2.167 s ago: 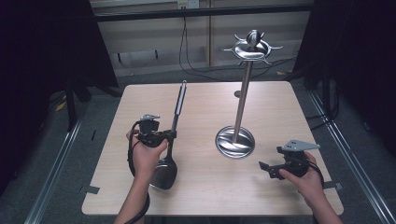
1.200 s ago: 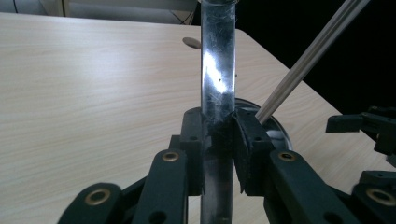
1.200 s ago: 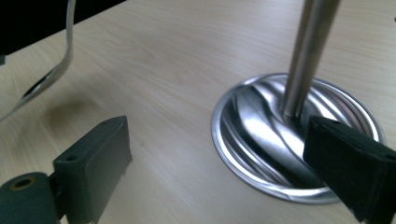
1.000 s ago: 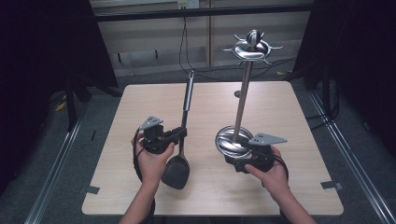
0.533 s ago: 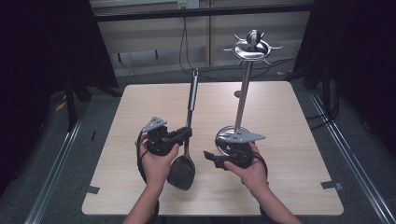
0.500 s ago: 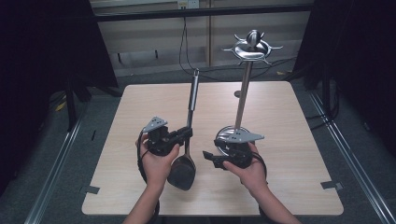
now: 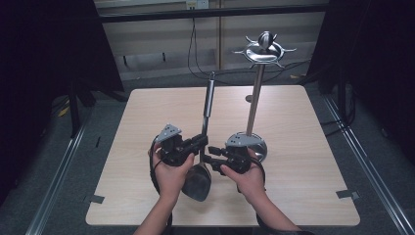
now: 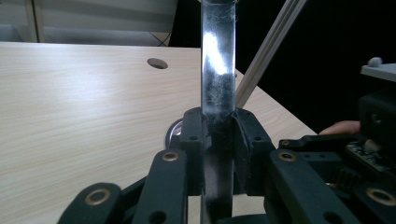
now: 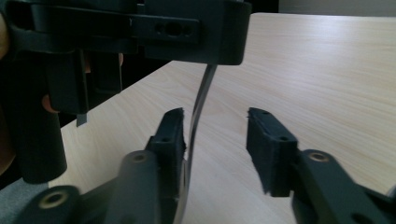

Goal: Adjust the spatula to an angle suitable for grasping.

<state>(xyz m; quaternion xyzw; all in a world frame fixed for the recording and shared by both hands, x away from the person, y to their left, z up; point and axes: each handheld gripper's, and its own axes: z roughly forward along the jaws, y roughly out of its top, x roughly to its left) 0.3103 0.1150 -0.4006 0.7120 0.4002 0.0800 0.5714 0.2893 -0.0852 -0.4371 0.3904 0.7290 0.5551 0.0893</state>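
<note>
High view | rack [image 7: 255, 93] just right of ladle [image 7: 201, 161] | table [image 7: 313, 186]

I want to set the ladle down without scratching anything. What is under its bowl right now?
Under the ladle bowl lies bare wooden table; whether the bowl touches it cannot be told. The left hand-held gripper clamps its handle. The spot directly beneath is covered by the bowl.

Pale wood-grain tabletop [image 7: 303, 147]; shiny silver metal ladle with long handle [image 7: 207, 105]; chrome utensil stand with round base [image 7: 254, 107]; both handheld grippers [image 7: 199, 142] [image 7: 211, 155] matte black, grey plates on top.
</note>
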